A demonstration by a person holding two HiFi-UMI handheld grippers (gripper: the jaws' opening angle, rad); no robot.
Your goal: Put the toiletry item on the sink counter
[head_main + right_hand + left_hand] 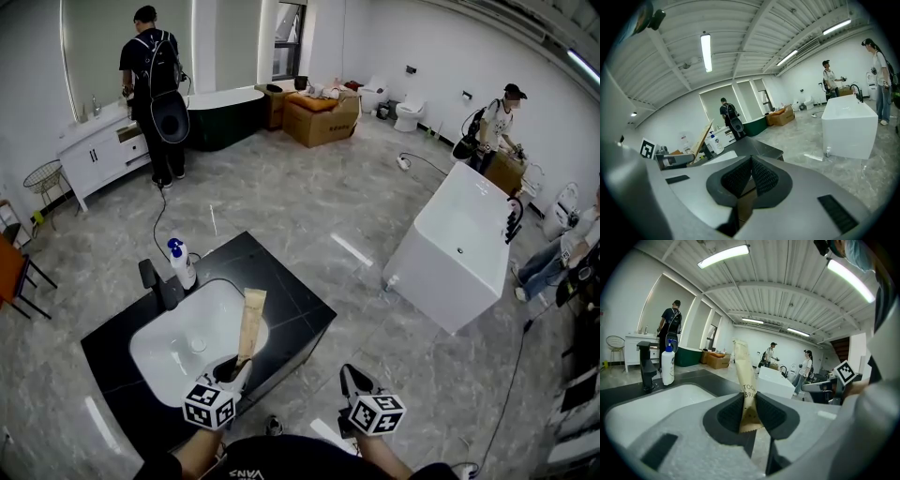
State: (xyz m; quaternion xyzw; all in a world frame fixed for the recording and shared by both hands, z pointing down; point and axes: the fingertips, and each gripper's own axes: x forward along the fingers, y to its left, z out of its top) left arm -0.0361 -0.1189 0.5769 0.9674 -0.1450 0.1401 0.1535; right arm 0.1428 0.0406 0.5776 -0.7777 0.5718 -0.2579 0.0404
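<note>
A long tan toothbrush packet [251, 323] sticks up and forward from my left gripper [239, 371], which is shut on its lower end above the white basin [164, 361] of the black sink counter [281, 286]. In the left gripper view the packet [743, 373] stands upright, pinched between the dark pads [731, 414] of that gripper [749, 405]. My right gripper [352, 377] hangs beside the counter's near right edge, shut with nothing in it; its pads [761, 178] meet in the right gripper view. From that side the packet [702, 136] leans over the counter.
A black faucet [155, 283] and a white pump bottle with a blue cap [182, 264] stand at the basin's far left. A white bathtub [464, 244] is on the right. A person [155, 84] stands at a far vanity [98, 150]; cardboard boxes [321, 117] behind.
</note>
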